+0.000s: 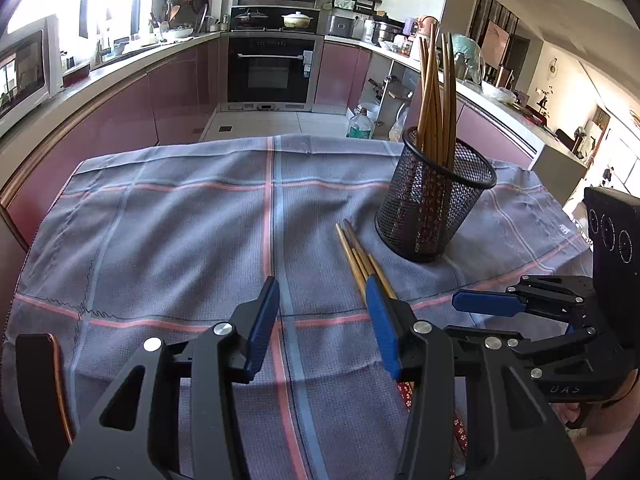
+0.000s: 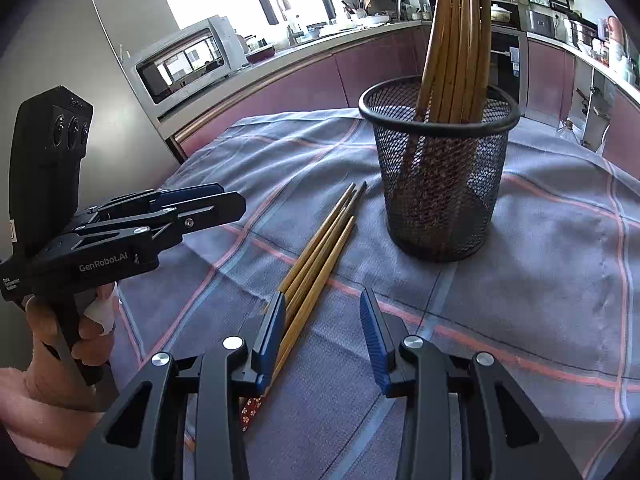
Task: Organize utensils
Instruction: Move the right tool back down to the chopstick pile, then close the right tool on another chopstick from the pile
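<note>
Chopsticks [image 2: 320, 256] loose on surface: light, stiff, roll-prone; pinch mid-shaft. Left tool [image 1: 324, 320], right tool [image 2: 322, 336] part-open, empty.

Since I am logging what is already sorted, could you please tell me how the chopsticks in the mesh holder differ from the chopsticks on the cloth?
The chopsticks in the mesh holder stand nearly upright, leaning together; the chopsticks on the cloth lie flat in a loose bundle. The former sit inside the black mesh holder; the latter rest beside it, apart, on the checked cloth. Both sets look like the same tan wood.
</note>
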Available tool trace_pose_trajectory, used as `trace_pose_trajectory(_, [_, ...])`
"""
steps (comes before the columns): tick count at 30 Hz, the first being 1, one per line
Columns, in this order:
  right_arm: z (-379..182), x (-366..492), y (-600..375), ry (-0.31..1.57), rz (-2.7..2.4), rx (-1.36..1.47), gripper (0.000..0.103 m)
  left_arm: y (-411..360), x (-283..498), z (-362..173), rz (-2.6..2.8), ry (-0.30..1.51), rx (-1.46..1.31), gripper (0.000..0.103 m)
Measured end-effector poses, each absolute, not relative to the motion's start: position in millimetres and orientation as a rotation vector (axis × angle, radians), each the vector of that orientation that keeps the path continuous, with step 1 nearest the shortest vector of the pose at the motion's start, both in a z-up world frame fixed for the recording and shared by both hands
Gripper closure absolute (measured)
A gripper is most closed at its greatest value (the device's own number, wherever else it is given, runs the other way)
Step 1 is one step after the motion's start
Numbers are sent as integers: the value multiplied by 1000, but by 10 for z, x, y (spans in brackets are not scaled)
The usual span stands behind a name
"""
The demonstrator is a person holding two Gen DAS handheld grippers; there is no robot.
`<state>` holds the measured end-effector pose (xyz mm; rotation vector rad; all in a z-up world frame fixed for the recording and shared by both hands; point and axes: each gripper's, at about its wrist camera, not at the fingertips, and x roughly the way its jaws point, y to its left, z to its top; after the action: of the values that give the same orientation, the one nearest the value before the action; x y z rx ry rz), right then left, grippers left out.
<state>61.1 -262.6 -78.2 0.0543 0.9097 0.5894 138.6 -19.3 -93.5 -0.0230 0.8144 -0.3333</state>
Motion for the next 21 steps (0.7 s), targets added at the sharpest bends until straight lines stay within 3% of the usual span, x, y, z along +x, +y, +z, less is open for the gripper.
trace_pose_trajectory(21, [-903, 489, -2463, 940, 539, -48, 68, -447, 1363, -1181, -388, 877, 41, 58])
